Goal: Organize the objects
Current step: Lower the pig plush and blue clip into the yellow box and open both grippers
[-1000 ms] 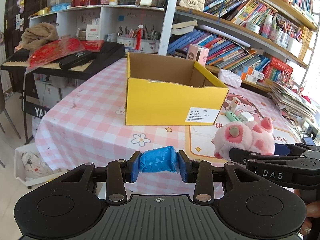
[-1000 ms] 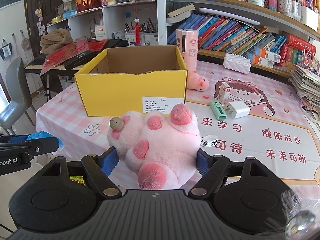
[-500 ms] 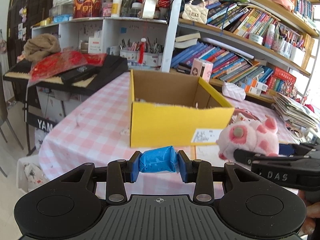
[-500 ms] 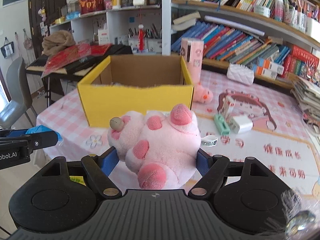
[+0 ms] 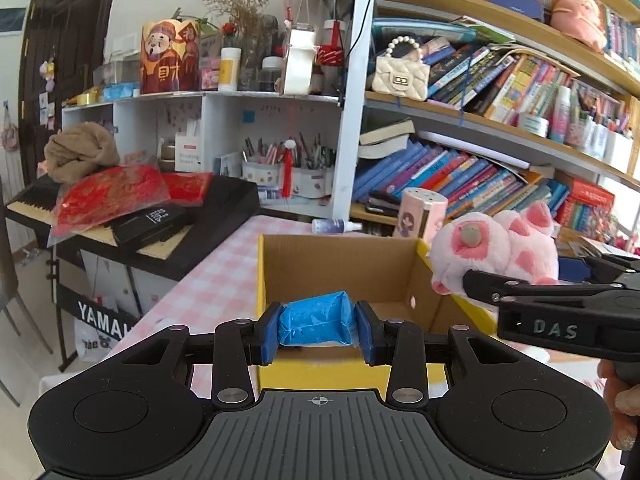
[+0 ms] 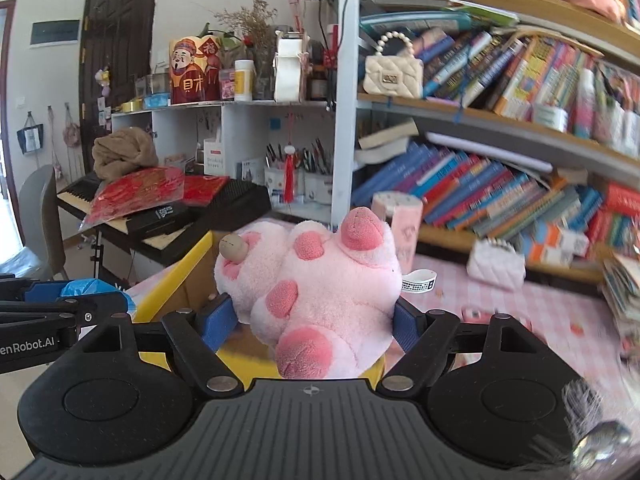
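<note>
Your left hand-held gripper point(image 5: 318, 334) was clenched on a blue plastic-wrapped packet point(image 5: 314, 318), crinkled and roughly block-shaped, which hung over the near wall of the open yellow cardboard box point(image 5: 344, 272) on the pink checked tabletop point(image 5: 208, 280). To its right, your right hand-held gripper point(image 6: 310, 320) gripped a fluffy pink plush toy point(image 6: 320, 280) with darker pink spots, raised above the box's right edge.
</note>
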Demonstrator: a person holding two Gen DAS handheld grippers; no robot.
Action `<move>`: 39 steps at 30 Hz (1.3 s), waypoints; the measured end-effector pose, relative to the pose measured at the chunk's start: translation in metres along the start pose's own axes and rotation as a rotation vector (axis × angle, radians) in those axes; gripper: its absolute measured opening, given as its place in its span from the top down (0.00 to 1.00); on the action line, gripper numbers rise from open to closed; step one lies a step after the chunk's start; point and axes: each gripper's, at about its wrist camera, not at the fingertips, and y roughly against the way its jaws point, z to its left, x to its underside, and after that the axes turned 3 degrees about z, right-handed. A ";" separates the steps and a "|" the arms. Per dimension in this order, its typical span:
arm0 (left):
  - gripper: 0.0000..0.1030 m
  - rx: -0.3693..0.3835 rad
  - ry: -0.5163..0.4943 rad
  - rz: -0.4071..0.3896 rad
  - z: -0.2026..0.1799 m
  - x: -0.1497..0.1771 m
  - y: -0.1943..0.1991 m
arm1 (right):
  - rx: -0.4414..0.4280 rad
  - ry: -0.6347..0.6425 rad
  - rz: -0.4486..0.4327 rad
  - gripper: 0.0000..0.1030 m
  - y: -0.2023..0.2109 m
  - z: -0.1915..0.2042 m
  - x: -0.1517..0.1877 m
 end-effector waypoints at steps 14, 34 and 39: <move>0.64 -0.088 -0.046 0.151 -0.013 -0.001 -0.088 | -0.113 0.294 0.211 0.25 -0.122 0.005 0.005; 0.64 -0.147 -0.022 0.229 -0.010 0.002 -0.112 | -0.352 0.284 0.445 0.19 -0.174 -0.007 0.002; 0.64 -0.154 -0.022 0.227 -0.010 0.002 -0.108 | -0.368 0.298 0.439 0.18 -0.174 -0.008 0.002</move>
